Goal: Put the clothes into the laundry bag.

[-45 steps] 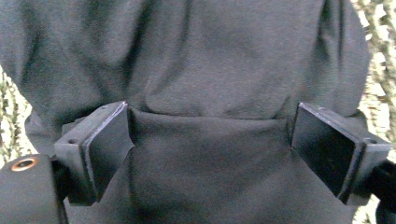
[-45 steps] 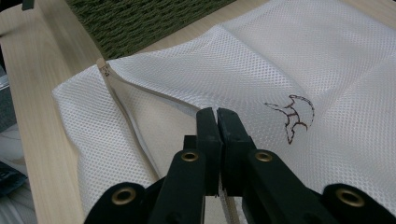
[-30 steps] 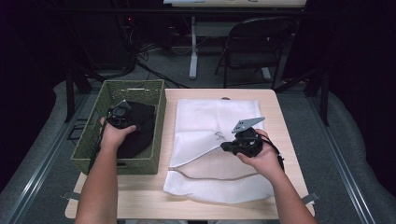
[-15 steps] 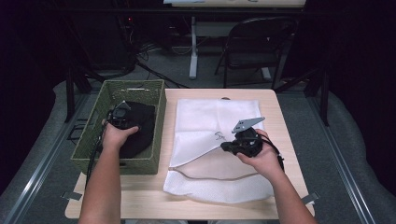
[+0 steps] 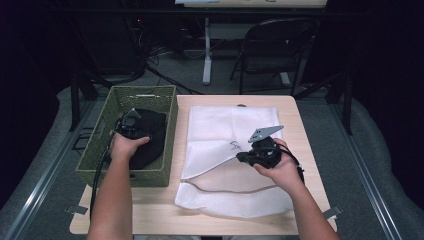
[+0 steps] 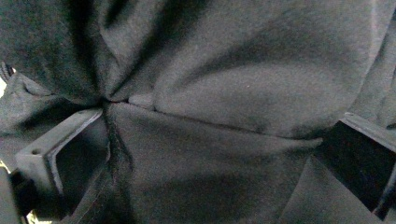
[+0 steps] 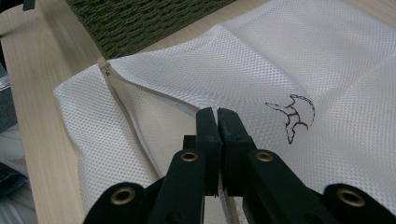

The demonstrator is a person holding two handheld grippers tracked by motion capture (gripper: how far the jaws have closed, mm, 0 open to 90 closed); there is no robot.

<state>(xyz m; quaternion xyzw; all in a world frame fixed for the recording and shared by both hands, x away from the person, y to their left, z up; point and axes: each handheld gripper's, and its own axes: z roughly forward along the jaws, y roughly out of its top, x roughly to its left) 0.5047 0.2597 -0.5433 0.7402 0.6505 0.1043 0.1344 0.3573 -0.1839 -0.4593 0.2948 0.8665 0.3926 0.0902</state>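
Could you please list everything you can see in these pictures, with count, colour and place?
Basket: one, green woven, at the table's left edge.
Cloth: one, black, bunched inside the basket.
Mesh bag: one, white, flat on the table, upper layer lifted at its zip edge.
Table: one, light wood, centre.
Folding chair: one, dark, behind the table.
Left gripper: one, black, in the basket, jaws wide, cloth between them.
Right gripper: one, black, shut on the bag's upper layer.
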